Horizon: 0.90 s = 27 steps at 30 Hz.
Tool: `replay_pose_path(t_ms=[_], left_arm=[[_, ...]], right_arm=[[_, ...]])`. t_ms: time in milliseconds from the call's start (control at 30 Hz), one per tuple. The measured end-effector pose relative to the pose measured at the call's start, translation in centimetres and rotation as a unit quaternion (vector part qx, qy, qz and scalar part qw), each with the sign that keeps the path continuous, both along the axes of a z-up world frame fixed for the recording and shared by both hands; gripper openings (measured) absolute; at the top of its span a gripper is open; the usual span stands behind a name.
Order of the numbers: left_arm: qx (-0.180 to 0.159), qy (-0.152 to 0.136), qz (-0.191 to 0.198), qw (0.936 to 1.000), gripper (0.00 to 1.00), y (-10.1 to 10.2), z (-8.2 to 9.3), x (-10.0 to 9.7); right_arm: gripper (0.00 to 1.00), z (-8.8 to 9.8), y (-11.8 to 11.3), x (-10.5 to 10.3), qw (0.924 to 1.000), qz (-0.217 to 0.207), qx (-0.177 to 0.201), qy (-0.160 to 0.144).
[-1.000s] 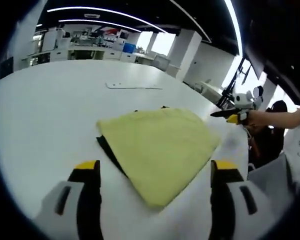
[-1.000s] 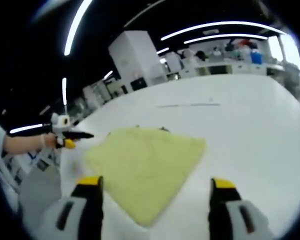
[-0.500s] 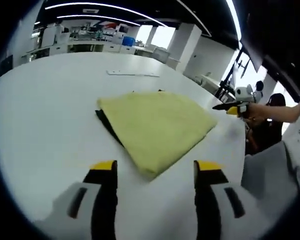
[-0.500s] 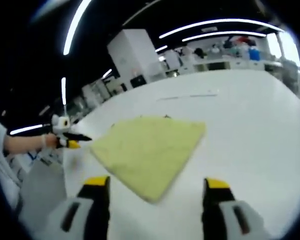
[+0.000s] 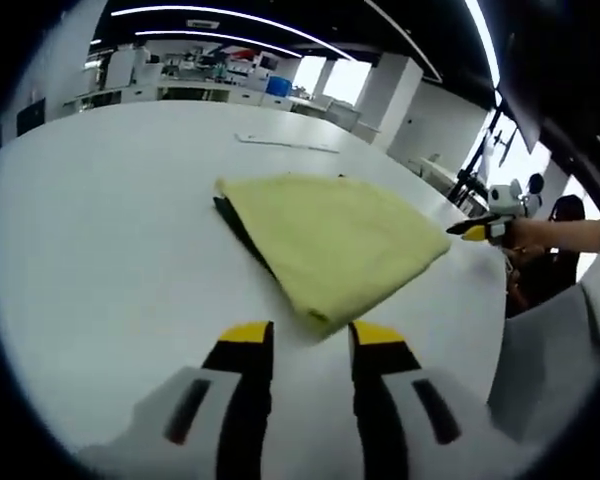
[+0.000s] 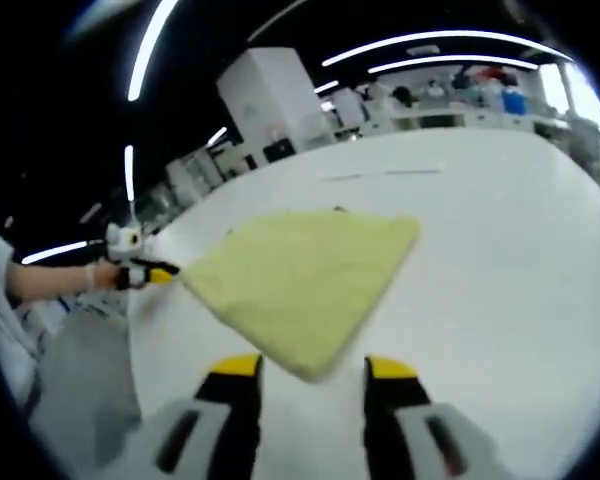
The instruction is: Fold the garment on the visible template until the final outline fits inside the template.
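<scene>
The yellow garment (image 5: 330, 240) lies folded into a flat, roughly four-cornered shape on the white table (image 5: 100, 220). A dark strip of the template (image 5: 242, 228) peeks out along its left edge. My left gripper (image 5: 310, 335) hovers just short of the garment's near corner, jaws narrowed but still open, nothing between them. In the right gripper view the garment (image 6: 300, 275) lies the same way. My right gripper (image 6: 313, 367) sits just before its near corner, open by a narrow gap and holding nothing. Each gripper also shows in the other view, hand-held off the table's edge: the right gripper (image 5: 475, 230) and the left gripper (image 6: 145, 272).
A thin pale strip (image 5: 285, 143) lies on the table beyond the garment, also seen as the strip (image 6: 380, 174) in the right gripper view. Bare white table (image 6: 500, 260) spreads around the cloth. Desks and shelving stand far behind. The person's grey clothing (image 6: 80, 390) borders the table edge.
Both grippers' jaws have narrowed steadily from wide open to a small gap. Both cameras have drawn back a little, so the garment's near corner now lies just beyond the tips.
</scene>
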<state>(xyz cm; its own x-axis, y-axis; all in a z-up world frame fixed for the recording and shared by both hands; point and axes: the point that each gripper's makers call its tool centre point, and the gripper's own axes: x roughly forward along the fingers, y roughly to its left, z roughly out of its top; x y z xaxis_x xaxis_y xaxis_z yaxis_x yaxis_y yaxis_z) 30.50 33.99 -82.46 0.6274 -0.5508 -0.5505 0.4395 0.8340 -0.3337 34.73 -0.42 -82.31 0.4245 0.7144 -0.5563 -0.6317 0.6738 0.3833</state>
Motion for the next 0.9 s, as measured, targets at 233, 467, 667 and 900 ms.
replay_pose_path(t_ms=[233, 467, 667, 900], left_arm=[[0.008, -0.006, -0.008, 0.9999, 0.2, -0.1, -0.2, -0.1], [0.016, -0.01, -0.02, 0.9996, 0.12, 0.1, -0.9, 0.0], [0.017, -0.014, -0.019, 0.9996, 0.09, 0.0, -0.8, 0.2], [0.005, -0.011, -0.016, 0.9998, 0.11, -0.3, -0.9, 0.2]], right_arm=[[0.2, -1.3, 0.1, -0.3, 0.9998, 0.016, -0.013, 0.008], [0.1, -1.4, 0.1, -0.2, 0.9997, 0.016, -0.016, 0.009], [0.03, -1.6, 0.1, -0.1, 0.9997, 0.017, -0.017, 0.008], [0.0, -1.5, 0.1, -0.1, 0.9998, 0.014, -0.01, 0.011]])
